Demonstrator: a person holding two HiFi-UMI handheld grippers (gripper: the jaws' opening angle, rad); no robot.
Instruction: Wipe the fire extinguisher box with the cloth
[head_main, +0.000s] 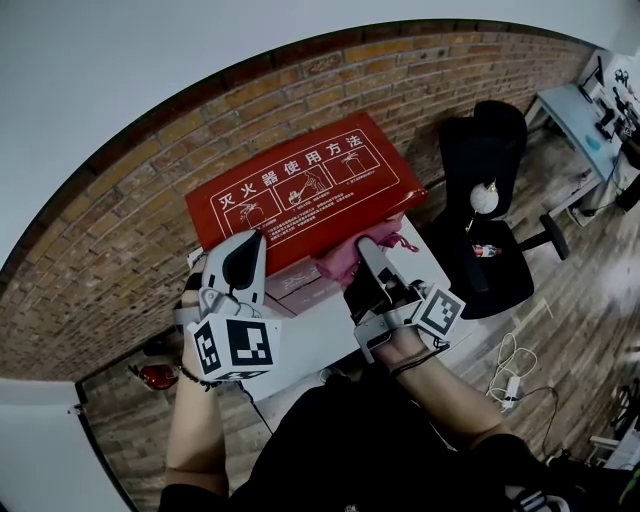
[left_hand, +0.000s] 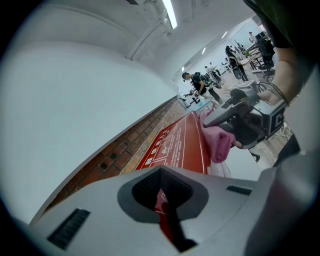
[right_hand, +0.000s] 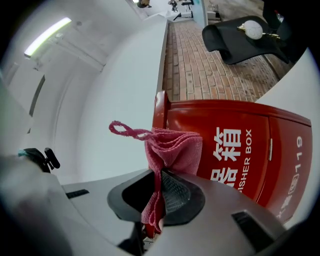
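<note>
1 box (head_main: 300, 185), 1 cloth (head_main: 342, 262), 2 hand-held grippers (head_main: 248, 242) (head_main: 366, 248), 1 chair (head_main: 490, 200).

A brick wall (head_main: 120, 240) meets plank floor (head_main: 600, 300) beside 1 black office chair (head_main: 500, 285).

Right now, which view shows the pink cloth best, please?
The right gripper view: the cloth sits close, clamped in its jaws. The left gripper view shows it smaller; the head view, mostly hidden.

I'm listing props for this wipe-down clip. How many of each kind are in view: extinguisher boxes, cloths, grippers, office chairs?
Red fire extinguisher box: 1
Pink cloth: 1
Grippers: 2 (left gripper, right gripper)
Black office chair: 1
Total: 5
</note>
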